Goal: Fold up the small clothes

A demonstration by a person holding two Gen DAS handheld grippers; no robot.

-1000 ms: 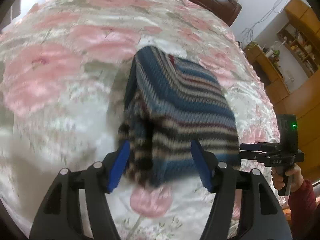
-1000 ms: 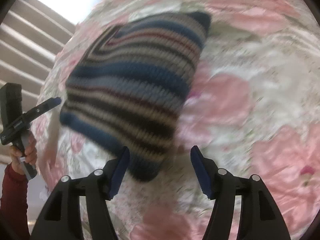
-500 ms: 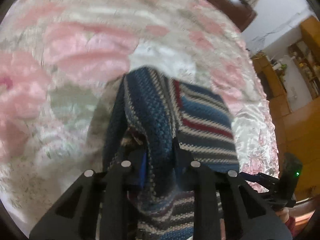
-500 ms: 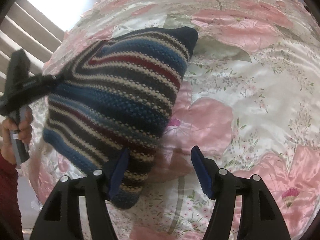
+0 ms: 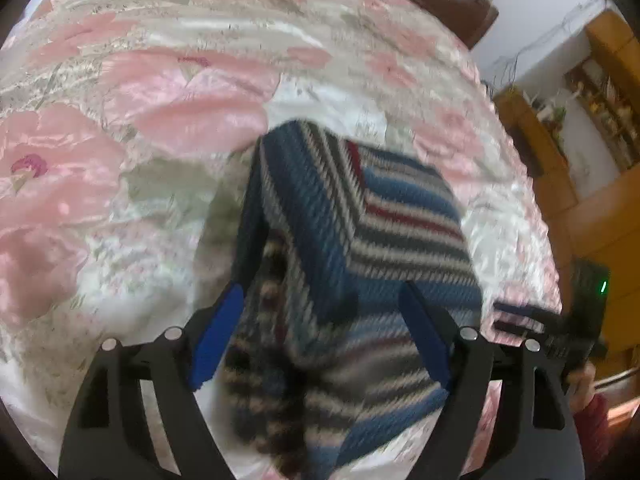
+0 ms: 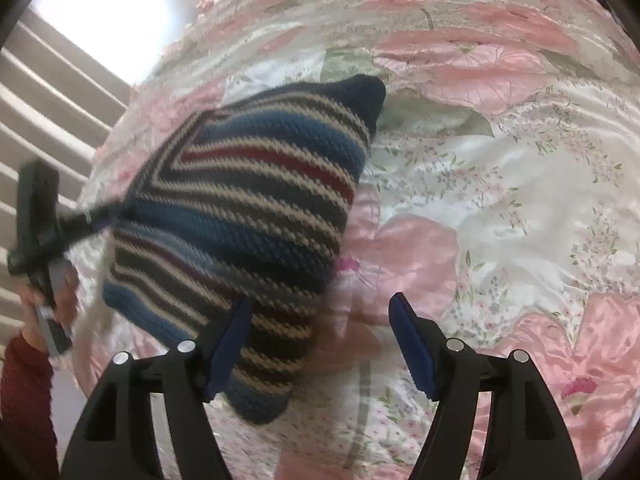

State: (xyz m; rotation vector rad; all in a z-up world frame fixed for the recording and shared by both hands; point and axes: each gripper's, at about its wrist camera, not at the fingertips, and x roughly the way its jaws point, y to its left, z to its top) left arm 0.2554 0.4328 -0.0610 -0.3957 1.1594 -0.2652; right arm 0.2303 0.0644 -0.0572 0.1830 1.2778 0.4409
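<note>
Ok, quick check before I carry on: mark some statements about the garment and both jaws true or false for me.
1. The striped knit garment lies on a pink floral bedspread. True.
2. The left gripper has its jaws clamped shut on the garment. False: its jaws stand wide open, with the garment between and beyond them.
3. The right gripper has its jaws open. True.
4. The garment is plain white. False: it has blue, cream, dark and red stripes.
5. The sleeve behind the left gripper is dark red. True.
</note>
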